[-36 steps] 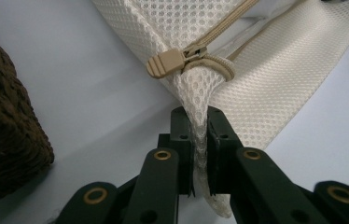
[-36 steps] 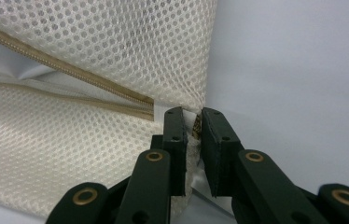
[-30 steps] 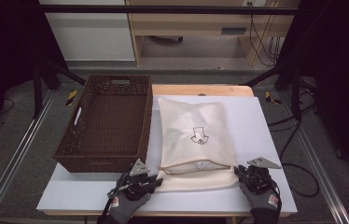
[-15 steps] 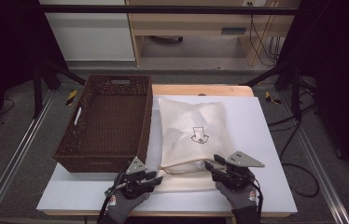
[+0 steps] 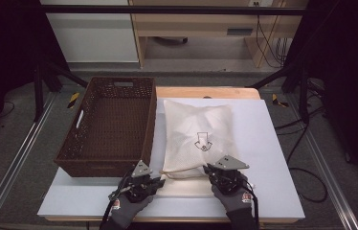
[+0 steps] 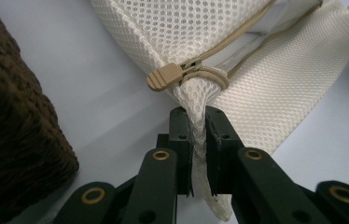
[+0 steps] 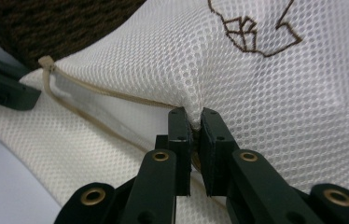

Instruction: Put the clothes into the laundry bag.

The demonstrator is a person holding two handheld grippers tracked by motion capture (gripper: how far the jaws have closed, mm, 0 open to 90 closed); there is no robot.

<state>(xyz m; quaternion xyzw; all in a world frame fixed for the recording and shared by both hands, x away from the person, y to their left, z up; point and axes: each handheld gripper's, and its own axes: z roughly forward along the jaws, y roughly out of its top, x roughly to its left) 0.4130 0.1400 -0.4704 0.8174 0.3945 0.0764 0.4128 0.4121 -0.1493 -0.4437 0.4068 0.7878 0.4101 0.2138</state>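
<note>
Pinching mesh bag (image 5: 197, 139) corner, left tongs (image 6: 197, 116), right tongs (image 7: 193, 119) just closed on its edge

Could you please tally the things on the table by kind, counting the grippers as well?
Mesh bag: 1
Wicker basket: 1
Grippers: 2, left gripper and right gripper, each shut on the bag's near edge
Total: 4

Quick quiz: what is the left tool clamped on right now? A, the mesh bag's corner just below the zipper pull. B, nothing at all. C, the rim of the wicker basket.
A: in the left gripper view the left tool pinches the mesh bag fabric right under the tan zipper pull, with the basket off to the side.
</note>
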